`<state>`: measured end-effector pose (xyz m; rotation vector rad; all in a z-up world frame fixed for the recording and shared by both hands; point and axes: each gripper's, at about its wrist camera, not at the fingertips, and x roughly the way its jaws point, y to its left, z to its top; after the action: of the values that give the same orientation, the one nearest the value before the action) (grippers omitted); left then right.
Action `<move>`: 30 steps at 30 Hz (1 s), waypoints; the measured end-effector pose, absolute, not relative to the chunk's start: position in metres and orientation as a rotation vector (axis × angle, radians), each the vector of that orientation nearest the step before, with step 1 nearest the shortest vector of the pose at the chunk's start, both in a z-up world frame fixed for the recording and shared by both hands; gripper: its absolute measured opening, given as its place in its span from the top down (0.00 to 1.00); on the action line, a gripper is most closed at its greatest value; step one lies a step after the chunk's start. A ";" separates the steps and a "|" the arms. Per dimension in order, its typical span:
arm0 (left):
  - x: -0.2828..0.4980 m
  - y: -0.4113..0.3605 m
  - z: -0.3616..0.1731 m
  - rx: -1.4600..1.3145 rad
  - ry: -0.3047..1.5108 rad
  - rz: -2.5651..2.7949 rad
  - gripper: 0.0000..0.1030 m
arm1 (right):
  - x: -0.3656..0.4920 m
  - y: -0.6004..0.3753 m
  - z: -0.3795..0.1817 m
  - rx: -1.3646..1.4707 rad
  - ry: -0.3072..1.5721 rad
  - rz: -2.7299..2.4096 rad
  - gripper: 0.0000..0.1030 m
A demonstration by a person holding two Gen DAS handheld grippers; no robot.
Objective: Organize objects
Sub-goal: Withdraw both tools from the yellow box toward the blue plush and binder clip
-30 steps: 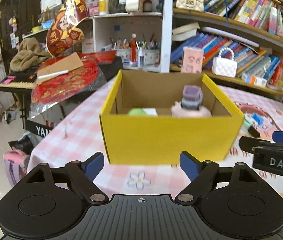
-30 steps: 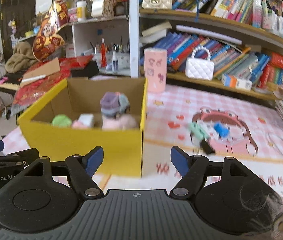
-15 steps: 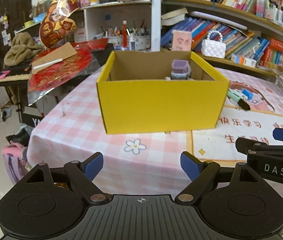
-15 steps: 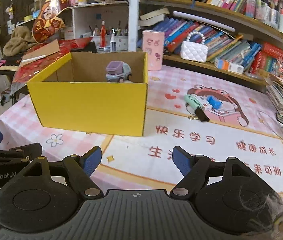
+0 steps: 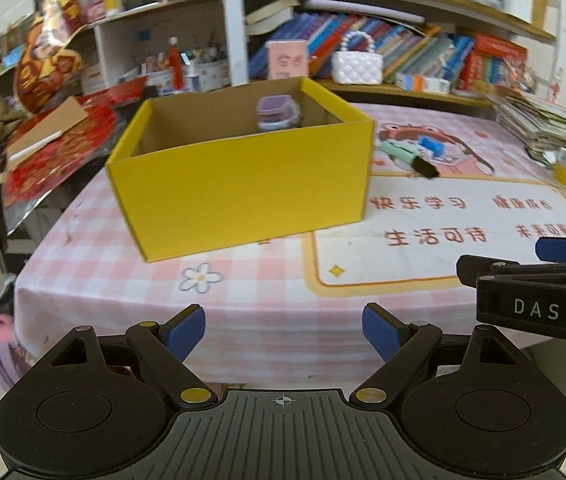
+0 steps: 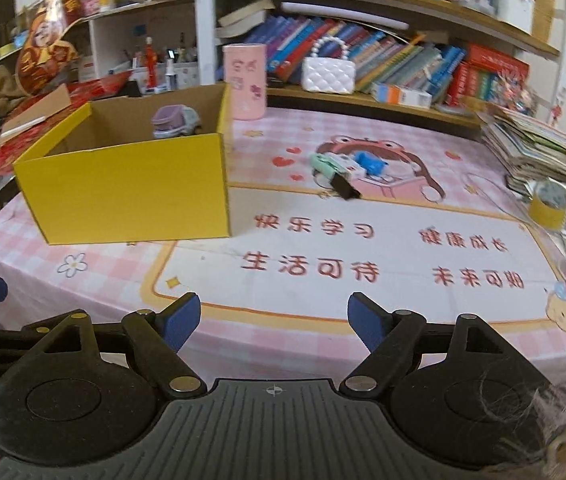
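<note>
While both grippers hang over the near edge of the table [image 6: 219, 332], you have nothing in either one. Your left gripper [image 5: 283, 330] stands wide apart, blue pads bare, with only the pink checked tablecloth [image 5: 123, 264] showing between them. Your right gripper [image 6: 273, 318] is also spread, its jaws having just been opening, and nothing lies between them either.

The yellow cardboard box [image 6: 131, 192] sits open-topped toward the table's left edge, well apart from both grippers. Inside it, near the far right corner, a small purple toy truck [image 6: 175, 122] shows above the wall (anything lower in the box is hidden from here).

Out on the cartoon mat, right of the box and toward the table's far edge, a mint-green item, a blue item and a black clip [image 6: 345, 188] lie close together; what the first two are, you cannot tell. A yellow tape roll [image 6: 549, 204] stands at the right edge, just beside a stack of books [image 6: 539, 148]. A pink cylinder [image 6: 245, 80] stands at the far edge behind the box.
</note>
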<state>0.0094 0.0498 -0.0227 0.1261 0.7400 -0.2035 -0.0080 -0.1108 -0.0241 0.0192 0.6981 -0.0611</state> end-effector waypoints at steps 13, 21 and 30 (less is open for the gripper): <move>0.025 0.000 -0.023 0.183 0.730 -0.318 0.13 | -0.012 -0.161 -0.024 0.065 0.705 -0.194 0.22; 0.044 -0.039 -0.021 0.202 0.719 -0.360 0.13 | -0.001 -0.204 -0.022 0.097 0.716 -0.254 0.22; 0.067 -0.080 -0.026 0.204 0.742 -0.374 0.13 | 0.021 -0.245 -0.025 0.103 0.746 -0.266 0.22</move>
<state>0.0672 -0.0804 -0.0265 0.2039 0.7424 -0.3743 0.0206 -0.2449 -0.0252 0.1028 0.7463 -0.2659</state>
